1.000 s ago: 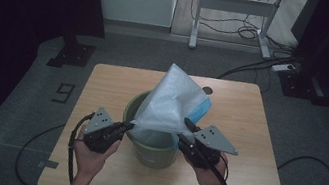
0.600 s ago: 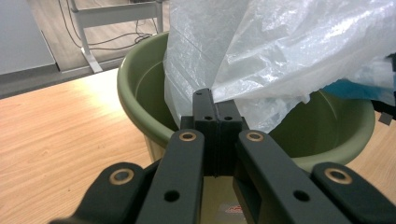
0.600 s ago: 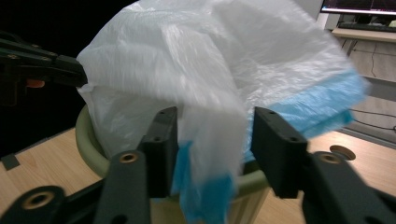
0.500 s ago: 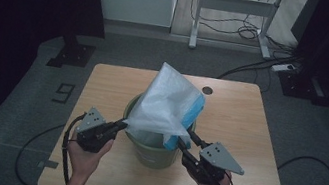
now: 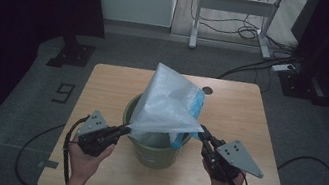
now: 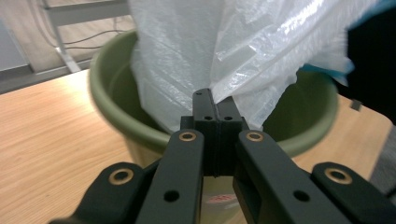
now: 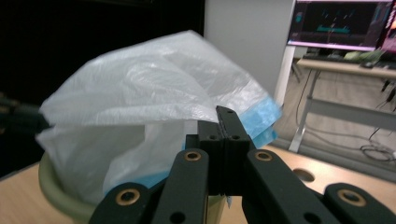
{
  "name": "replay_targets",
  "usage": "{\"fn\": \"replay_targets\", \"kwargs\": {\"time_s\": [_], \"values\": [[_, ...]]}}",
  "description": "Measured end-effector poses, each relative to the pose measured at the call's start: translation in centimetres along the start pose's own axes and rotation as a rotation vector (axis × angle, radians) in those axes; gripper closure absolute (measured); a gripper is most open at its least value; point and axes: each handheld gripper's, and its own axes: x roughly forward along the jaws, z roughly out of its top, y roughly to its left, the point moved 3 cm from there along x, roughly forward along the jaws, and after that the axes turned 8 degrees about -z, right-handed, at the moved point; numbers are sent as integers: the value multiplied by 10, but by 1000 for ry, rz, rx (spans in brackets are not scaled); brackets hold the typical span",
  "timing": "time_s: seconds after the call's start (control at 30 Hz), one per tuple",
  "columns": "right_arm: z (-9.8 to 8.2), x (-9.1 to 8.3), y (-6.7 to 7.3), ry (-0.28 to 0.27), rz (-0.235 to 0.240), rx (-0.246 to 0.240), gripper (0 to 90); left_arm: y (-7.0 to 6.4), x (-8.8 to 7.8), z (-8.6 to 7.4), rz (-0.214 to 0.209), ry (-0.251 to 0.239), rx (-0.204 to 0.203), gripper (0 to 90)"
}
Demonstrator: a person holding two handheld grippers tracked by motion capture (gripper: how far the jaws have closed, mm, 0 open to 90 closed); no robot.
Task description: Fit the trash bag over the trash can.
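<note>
A translucent white plastic bag (image 5: 168,103) with a blue edge stands out of a green bucket (image 5: 152,154) in the middle of the wooden table (image 5: 240,110). My left gripper (image 5: 127,128) is shut on the bag's lower left edge, its jaws (image 6: 215,100) pressed together on the film (image 6: 243,46) above the bucket rim (image 6: 116,121). My right gripper (image 5: 202,131) has just closed and is shut on the bag's right corner, which is drawn to a point at its tip (image 7: 225,116). The bag (image 7: 140,88) is stretched between the two grippers.
A round cable hole (image 5: 208,89) lies in the table behind the bucket. A metal desk frame (image 5: 238,6) and cables stand on the floor beyond. A monitor (image 7: 341,23) glows at the back. A cable loops on the floor at the right (image 5: 310,180).
My right gripper moved out to the right and its jaws closed on the bag's right corner. The bag now spreads wider between the two grippers. My left gripper stayed put.
</note>
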Motion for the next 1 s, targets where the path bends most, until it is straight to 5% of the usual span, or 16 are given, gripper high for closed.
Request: {"fn": "replay_targets", "kwargs": {"time_s": [0.13,0.3,0.43,0.47,0.5,0.57,0.8,1.0], "values": [[17,-6,-3,-43,0,-3,885,-6,1,3,-46,3,10,894],[21,-2,1,-43,17,-12,885,-5,-5,5,-44,-20,7,794],[19,4,5,-29,29,-17,885,-5,-12,8,-28,-55,18,503],[19,6,6,-25,31,-21,886,-7,-15,9,-10,-65,34,503],[18,10,8,-16,37,-25,886,-8,-17,10,-3,-65,42,388],[18,11,8,-14,37,-26,886,-10,-20,12,6,-68,57,322],[21,13,8,-6,39,-35,886,-19,-22,32,-4,-92,109,296],[26,14,14,-8,58,-52,887,-24,-6,49,-8,-55,157,345]]}}
